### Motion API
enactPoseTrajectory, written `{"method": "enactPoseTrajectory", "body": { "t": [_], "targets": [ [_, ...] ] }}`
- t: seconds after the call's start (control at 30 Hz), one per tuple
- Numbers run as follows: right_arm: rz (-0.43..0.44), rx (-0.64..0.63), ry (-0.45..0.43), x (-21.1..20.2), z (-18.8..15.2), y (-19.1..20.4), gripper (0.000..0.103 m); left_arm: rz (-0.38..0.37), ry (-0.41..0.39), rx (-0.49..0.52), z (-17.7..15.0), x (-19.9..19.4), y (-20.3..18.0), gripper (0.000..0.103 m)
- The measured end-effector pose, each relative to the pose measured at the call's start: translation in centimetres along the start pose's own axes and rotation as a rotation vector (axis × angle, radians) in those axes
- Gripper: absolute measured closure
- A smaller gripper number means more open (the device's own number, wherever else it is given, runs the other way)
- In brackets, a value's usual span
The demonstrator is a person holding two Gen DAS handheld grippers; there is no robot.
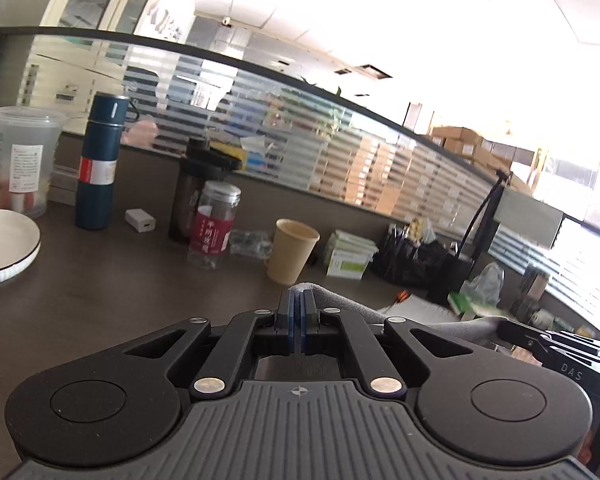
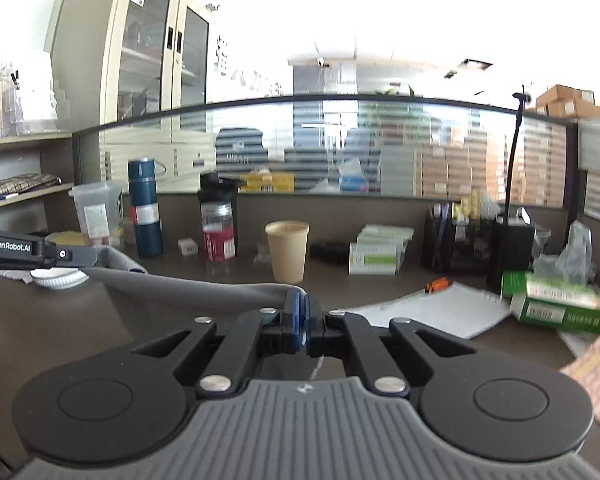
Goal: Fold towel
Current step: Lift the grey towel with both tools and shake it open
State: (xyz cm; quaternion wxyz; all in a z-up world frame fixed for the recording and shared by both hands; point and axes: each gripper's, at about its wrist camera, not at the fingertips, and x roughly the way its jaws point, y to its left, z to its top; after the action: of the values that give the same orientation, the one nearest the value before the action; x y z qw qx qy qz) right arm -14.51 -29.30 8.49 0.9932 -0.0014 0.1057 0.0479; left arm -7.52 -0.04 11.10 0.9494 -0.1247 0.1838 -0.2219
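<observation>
While pinched at two corners, one grey towel (image 2: 188,292) hangs stretched above the dark table (image 2: 52,328). Left tongs (image 1: 299,304) closed on a towel corner, blue pads pressed together with cloth bunched at the tips. Right tongs (image 2: 302,308) likewise clamped on the other corner, cloth trailing off toward 9 o'clock, where the left tool shows again at the right wrist view's edge.

Counted beyond the towel: one tan paper cup (image 2: 287,251) at 12 o'clock from the right tongs; one blue flask (image 2: 145,208) and one clear jar with red label (image 2: 219,236) toward 11 o'clock; one dark shaker bottle (image 2: 216,188) just behind the jar; one lidded clear plastic tub (image 2: 96,212) at 10 o'clock; one white bowl (image 1: 4,244), ribbed outside; one small white charger (image 1: 140,220). Two green boxes (image 2: 560,304) tipped over at 3 o'clock, beside one white notepad (image 2: 432,312). One black mesh pen holder (image 2: 456,240) at 1 o'clock.
</observation>
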Motion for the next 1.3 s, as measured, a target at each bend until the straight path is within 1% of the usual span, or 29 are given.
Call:
{"method": "enactPoseTrajectory", "body": {
  "t": [0.07,0.13,0.2,0.27,0.37,0.43,0.5,0.57,0.63,0.73,0.8,0.93,1.03,1.17,1.3],
  "targets": [
    [-0.018,-0.03,-0.027,0.7,1.4,0.2,0.1,-0.014,-0.002,-0.045,1.0,0.8,0.4,0.098],
    [-0.038,-0.055,-0.041,1.5,2.4,0.2,0.1,-0.013,0.0,-0.081,1.7,1.6,0.7,0.097],
    [-0.051,-0.072,-0.055,2.5,3.5,0.1,0.1,-0.011,-0.008,-0.097,2.2,2.1,0.8,0.097],
    [-0.057,-0.077,-0.064,2.7,3.9,-0.2,0.1,-0.02,-0.022,-0.097,2.4,2.0,0.6,0.096],
    [-0.06,-0.076,-0.074,2.5,3.9,-0.6,0.1,-0.013,-0.051,-0.05,2.1,1.4,-0.1,0.095],
    [-0.055,-0.074,-0.059,2.3,3.1,-0.9,0.1,-0.006,-0.048,-0.022,0.9,1.3,-0.5,0.095],
    [-0.058,-0.076,-0.027,2.2,1.9,-1.0,0.1,0.0,-0.03,-0.006,-0.4,1.5,-0.6,0.095],
    [-0.058,-0.066,0.025,2.1,-0.1,-1.2,0.1,0.017,0.016,0.017,-2.5,1.8,-0.7,0.095],
    [-0.056,-0.049,0.082,1.9,-2.2,-1.4,0.1,0.022,0.08,0.015,-4.7,2.2,-0.4,0.095],
    [-0.056,-0.026,0.139,1.4,-4.3,-1.4,0.1,0.025,0.146,0.011,-6.9,2.4,0.1,0.095],
    [-0.052,-0.009,0.178,1.0,-5.7,-1.3,0.1,0.028,0.174,0.016,-7.9,2.2,0.4,0.095],
    [-0.052,0.007,0.222,0.2,-7.0,-1.0,0.1,0.042,0.184,0.025,-8.4,1.4,0.9,0.094],
    [-0.052,0.021,0.242,-0.2,-7.5,-0.8,0.1,0.085,0.191,0.043,-8.6,1.0,1.2,0.094],
    [-0.045,0.053,0.267,-0.5,-8.3,-0.9,0.1,0.113,0.216,0.041,-9.4,0.6,1.9,0.094],
    [-0.043,0.067,0.292,-0.7,-9.1,-0.9,0.099,0.159,0.216,0.055,-9.8,0.1,2.3,0.094]
  ]
}}
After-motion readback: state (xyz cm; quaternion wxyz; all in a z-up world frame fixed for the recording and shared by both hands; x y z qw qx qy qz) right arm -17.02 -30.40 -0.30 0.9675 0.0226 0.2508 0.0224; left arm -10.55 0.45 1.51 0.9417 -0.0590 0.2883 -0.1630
